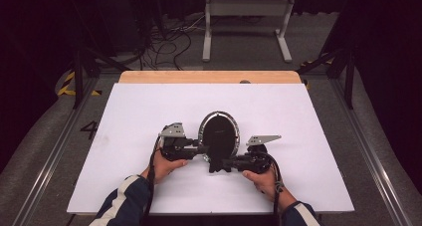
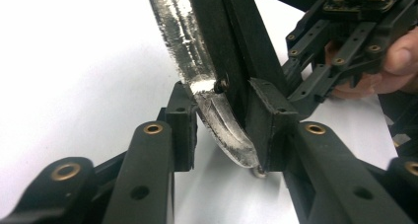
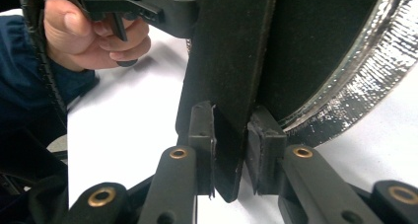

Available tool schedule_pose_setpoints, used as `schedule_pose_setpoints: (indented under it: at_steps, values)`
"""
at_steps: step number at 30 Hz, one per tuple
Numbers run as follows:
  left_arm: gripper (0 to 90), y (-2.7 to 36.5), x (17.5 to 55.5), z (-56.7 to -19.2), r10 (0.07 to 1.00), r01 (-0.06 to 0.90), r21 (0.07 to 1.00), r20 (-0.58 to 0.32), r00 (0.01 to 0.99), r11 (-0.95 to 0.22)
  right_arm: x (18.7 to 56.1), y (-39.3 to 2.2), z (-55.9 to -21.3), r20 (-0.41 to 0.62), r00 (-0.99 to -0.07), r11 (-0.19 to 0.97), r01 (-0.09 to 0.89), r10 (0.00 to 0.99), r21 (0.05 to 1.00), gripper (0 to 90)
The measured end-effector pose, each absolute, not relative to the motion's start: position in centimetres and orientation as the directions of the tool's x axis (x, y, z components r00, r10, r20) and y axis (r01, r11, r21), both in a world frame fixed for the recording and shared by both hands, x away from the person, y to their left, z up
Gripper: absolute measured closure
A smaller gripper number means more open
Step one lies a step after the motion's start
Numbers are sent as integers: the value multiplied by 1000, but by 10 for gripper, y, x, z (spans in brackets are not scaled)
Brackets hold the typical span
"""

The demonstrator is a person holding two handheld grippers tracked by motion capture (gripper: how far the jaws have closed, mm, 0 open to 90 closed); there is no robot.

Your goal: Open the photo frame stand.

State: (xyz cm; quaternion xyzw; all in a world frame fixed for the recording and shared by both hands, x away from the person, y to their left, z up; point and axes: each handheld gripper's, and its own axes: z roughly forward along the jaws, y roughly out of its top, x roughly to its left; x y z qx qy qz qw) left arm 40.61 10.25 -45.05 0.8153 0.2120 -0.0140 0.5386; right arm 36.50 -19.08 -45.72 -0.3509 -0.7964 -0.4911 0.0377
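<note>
I see the white table [image 1: 149, 116] spread under both my claws, with a bare wooden strip [image 1: 209, 76] along its far edge. Between the two claws lies an oval picture frame [image 1: 219, 134], black back upward, with a silvery textured rim; its black stand flap [image 1: 220, 162] sticks out at the near end.

My left gripper [image 2: 224, 130] sits at the frame's left side, held in the left hand [image 1: 166, 166]. In the left gripper view its jaws are drawn in narrow around the frame's edge: the silver rim [image 2: 222, 125] passes between the pads, the right pad against the black backing, the left pad just beside the rim. Whether that left pad presses it I cannot tell.

My right gripper [image 3: 231, 150] comes in from the frame's right, held in the right hand [image 1: 263, 178]. In the right gripper view its jaws are nearly closed and pinch the stand flap, a pad on each face.
</note>
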Motion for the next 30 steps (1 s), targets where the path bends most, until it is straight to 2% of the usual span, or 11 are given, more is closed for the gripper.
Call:
schedule_pose_setpoints:
  at_steps: [5,13,23,30]
  values:
    - [639,96,404,-454,305,368,854,-263,915,-367,363,-189,-456,386,-752,281,589,534,758,759]
    - [678,97,404,-453,293,344,859,-241,925,-379,362,-188,-455,365,-761,295,574,536,764,756]
    - [700,94,397,-444,358,255,876,-103,928,-409,359,-188,-449,331,-775,301,544,539,784,753]
    - [703,93,394,-442,386,225,880,-52,921,-419,358,-187,-446,323,-778,303,537,539,787,751]
